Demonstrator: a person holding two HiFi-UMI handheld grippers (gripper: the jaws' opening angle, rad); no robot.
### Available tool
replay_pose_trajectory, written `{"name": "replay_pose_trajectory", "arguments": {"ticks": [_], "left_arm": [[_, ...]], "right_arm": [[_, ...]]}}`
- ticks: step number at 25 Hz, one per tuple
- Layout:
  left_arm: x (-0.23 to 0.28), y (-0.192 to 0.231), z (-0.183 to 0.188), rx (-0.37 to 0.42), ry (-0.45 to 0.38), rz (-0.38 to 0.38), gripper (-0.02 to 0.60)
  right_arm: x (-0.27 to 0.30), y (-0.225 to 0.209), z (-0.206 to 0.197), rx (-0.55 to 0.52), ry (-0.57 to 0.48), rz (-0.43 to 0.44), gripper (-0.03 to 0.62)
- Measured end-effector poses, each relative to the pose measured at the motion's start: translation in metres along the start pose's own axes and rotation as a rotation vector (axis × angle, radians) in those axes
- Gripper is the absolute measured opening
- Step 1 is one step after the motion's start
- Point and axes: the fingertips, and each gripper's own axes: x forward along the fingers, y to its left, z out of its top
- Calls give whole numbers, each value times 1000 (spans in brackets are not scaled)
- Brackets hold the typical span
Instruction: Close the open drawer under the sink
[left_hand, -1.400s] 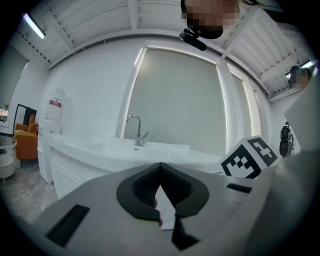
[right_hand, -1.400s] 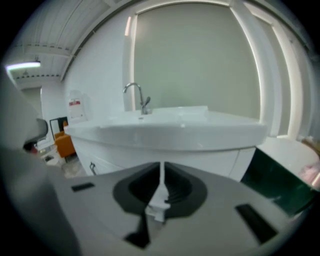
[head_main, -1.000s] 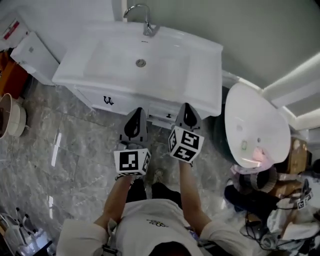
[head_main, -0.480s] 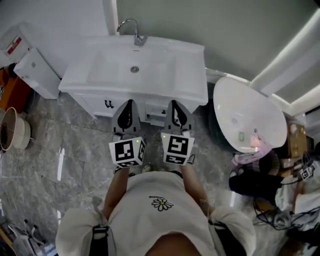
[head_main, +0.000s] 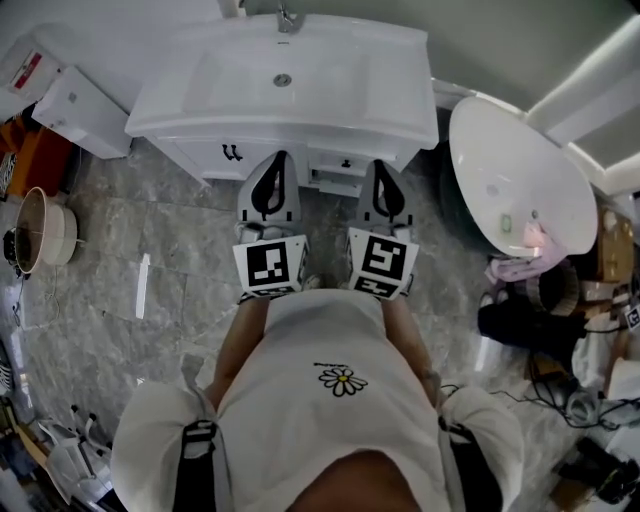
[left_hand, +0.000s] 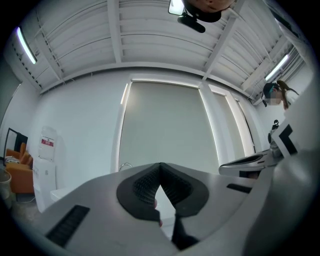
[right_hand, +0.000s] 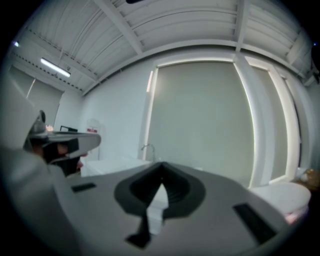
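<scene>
Both pairs of jaws are pressed together on nothing, left gripper (head_main: 279, 160) and right gripper (head_main: 381, 168) alike. The drawer (head_main: 337, 178) is seen jutting slightly under the sink (head_main: 400, 60), between the tips; closing is judged unfinished, and a level forward push is called for

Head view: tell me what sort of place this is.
Probably a bathroom-fixtures showroom or workshop, not a lived-in bathroom. A white vanity sink stands on a marble-look floor, a loose oval basin lies beside it, and cables and clutter pile up at the right.
</scene>
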Motion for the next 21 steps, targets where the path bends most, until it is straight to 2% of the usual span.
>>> {"name": "replay_pose_trajectory", "arguments": {"ticks": [4, 9, 12, 21], "left_arm": [[-3, 0, -8, 9, -25, 11, 18], [-12, 3, -24, -6, 5, 29, 18], [-13, 4, -25, -20, 1, 43, 18], [1, 11, -22, 5, -4, 41, 18]], "right_arm": [[-1, -2, -11, 17, 3, 5, 29], [-5, 3, -21, 24, 13, 29, 29], [-5, 3, -25, 26, 18, 38, 29], [7, 9, -24, 25, 30, 51, 29]]}}
